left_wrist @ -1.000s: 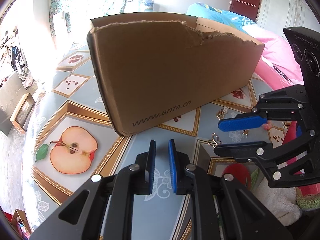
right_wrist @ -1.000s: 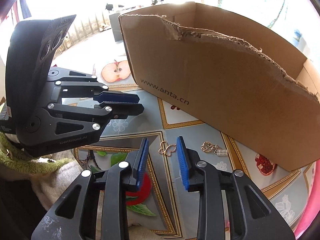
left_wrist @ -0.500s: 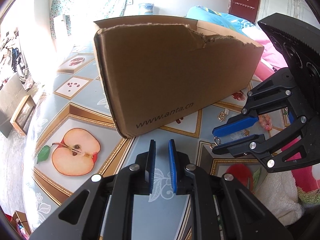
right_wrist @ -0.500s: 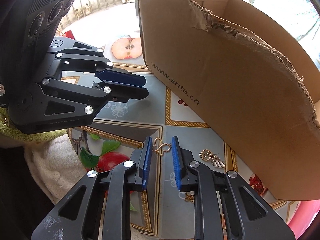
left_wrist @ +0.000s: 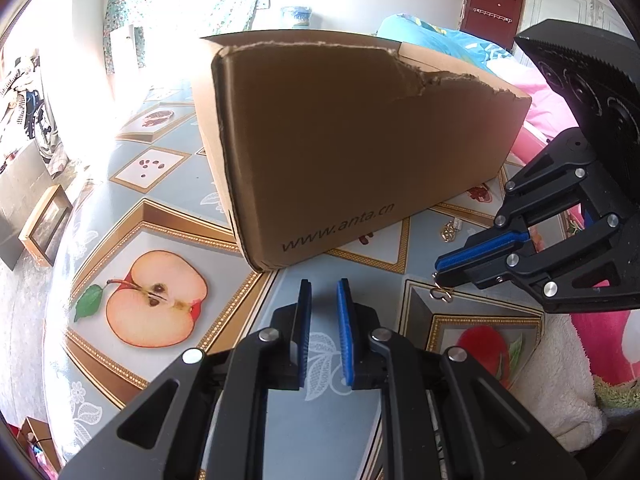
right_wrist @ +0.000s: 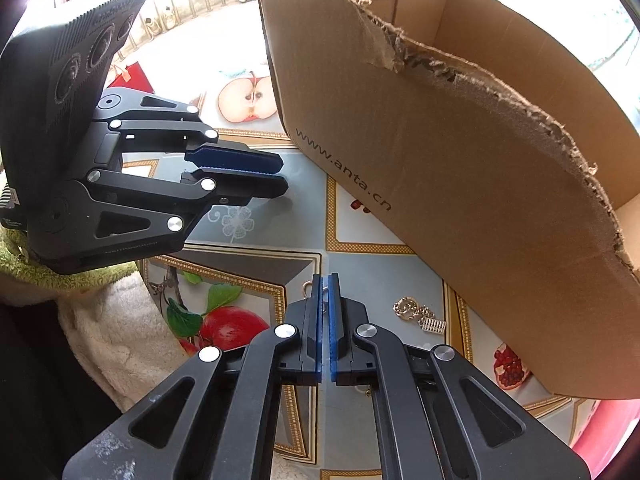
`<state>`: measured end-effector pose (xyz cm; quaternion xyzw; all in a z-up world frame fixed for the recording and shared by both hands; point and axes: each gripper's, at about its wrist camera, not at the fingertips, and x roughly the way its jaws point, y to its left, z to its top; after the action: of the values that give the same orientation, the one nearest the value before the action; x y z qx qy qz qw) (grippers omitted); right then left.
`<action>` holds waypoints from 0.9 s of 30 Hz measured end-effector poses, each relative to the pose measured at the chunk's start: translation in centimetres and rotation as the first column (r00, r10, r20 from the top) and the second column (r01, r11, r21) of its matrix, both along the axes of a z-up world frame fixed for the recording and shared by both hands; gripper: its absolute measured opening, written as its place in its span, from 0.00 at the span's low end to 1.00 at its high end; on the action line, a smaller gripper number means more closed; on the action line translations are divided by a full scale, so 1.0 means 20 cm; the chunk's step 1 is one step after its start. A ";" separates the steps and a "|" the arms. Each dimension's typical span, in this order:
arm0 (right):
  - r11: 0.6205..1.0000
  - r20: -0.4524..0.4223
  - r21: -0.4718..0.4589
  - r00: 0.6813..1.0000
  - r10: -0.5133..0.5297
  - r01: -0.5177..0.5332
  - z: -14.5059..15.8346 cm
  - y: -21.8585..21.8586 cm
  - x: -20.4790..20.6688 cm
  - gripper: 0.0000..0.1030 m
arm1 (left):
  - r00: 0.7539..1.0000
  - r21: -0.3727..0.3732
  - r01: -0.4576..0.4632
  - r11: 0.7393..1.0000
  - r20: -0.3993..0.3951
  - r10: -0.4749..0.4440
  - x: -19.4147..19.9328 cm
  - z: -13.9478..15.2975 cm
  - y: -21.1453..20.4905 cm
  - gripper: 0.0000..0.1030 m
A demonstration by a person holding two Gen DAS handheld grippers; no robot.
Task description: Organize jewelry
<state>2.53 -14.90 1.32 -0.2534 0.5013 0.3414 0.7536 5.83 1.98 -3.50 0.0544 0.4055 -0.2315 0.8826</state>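
Closing over the last second, my right gripper has just pinched its blue pads onto the small gold wire-loop charm, which a second ago lay free on the fruit-print tablecloth. Its loop pokes out beside the jaws. My left gripper hangs slightly parted and empty, pointing at the torn brown cardboard box. That box stands just ahead of the right tongs, its long wall running away to the right, so I judge the charm must go up and forward over the ragged edge. A second gold chain piece lies near the box's foot.
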 end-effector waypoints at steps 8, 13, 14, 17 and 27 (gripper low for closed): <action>0.986 -0.015 -0.070 0.988 0.151 -0.151 0.03 0.06 -0.01 0.35 | 1.000 -0.003 -0.005 1.000 -0.001 0.005 0.00 0.00 0.02 0.12; 0.978 -0.061 -0.086 0.981 0.185 -0.190 -0.03 0.10 0.04 0.13 | 1.000 -0.006 -0.005 1.000 0.001 0.005 -0.01 0.00 0.03 0.12; 0.978 -0.067 -0.086 0.981 0.183 -0.188 -0.03 0.10 0.05 0.13 | 1.000 -0.008 -0.006 1.000 0.000 0.006 -0.01 0.01 0.02 0.12; 0.979 -0.068 -0.090 0.982 0.176 -0.181 -0.01 0.12 0.07 0.13 | 1.000 -0.013 -0.010 1.000 0.000 0.010 -0.01 0.00 0.04 0.12; 0.983 -0.073 -0.089 0.985 0.155 -0.161 0.01 0.12 0.10 0.12 | 1.000 -0.026 -0.010 1.000 0.005 0.010 -0.01 -0.01 0.07 0.12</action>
<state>4.49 -12.56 1.46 -0.3162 0.5197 0.3841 0.6946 5.55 3.41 -3.62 0.0415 0.4006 -0.2323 0.8853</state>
